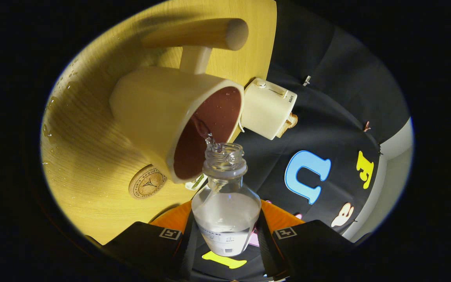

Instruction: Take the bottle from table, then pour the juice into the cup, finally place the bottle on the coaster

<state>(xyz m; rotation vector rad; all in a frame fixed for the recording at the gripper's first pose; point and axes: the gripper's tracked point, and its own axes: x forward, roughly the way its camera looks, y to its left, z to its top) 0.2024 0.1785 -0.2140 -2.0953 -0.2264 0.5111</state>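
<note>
The gripper [225, 235] at the bottom centre is clenched on the bottle [226, 213], both fingers [159, 241] pressing its clear sides, and the bottle's long axis runs straight ahead from the fingers toward the frame's centre, its open neck at the cup's [170, 117] rim with a thin stream running into the brown inside. The cup fills the upper left on the wet wooden surface [88, 156], whose edge slants down the middle just beside the cup and a small white toaster [268, 107]. A round coaster [147, 182] lies left of the bottle, under the cup's rim, with bare wood further left.
</note>
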